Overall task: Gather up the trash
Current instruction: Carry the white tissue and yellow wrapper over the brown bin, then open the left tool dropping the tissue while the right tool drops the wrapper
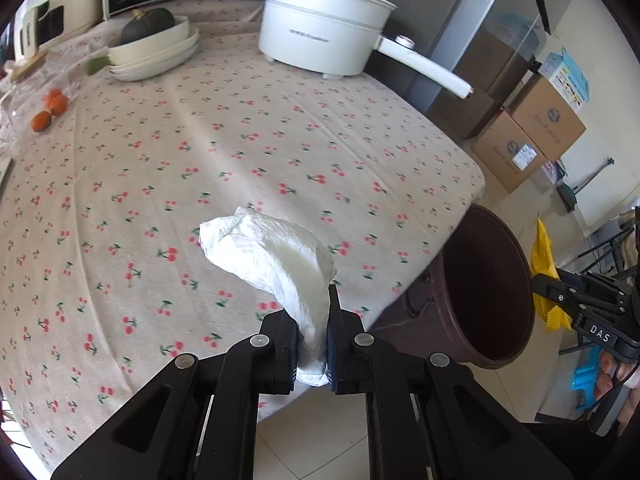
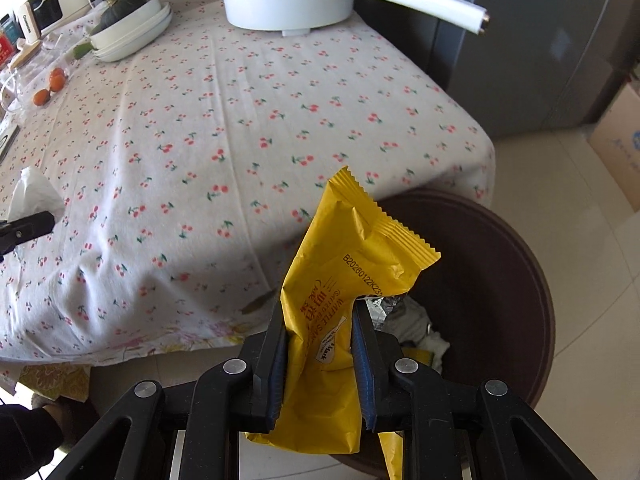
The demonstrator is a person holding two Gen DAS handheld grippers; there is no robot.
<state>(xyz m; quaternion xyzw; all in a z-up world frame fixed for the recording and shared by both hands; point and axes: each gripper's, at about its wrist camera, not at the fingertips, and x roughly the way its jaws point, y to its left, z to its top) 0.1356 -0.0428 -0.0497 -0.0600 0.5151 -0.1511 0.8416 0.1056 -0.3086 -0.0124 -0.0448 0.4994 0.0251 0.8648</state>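
Observation:
My left gripper (image 1: 312, 308) is shut on a crumpled white tissue (image 1: 272, 256) and holds it above the near edge of the table. My right gripper (image 2: 320, 312) is shut on a yellow snack wrapper (image 2: 352, 264) and holds it over the near rim of the dark brown trash bin (image 2: 500, 272). The bin stands on the floor by the table's corner and holds foil and paper scraps (image 2: 404, 320). In the left wrist view the bin (image 1: 484, 288) is to the right, with the right gripper (image 1: 560, 300) and the wrapper (image 1: 544, 256) beyond it. The tissue also shows at the left of the right wrist view (image 2: 32, 196).
The table has a cherry-print cloth (image 1: 240, 140). At its back stand a white electric pot (image 1: 320, 28) with a long handle, stacked white bowls (image 1: 156, 52) with a dark squash, and small oranges (image 1: 48, 112). Cardboard boxes (image 1: 528, 136) sit on the floor at right.

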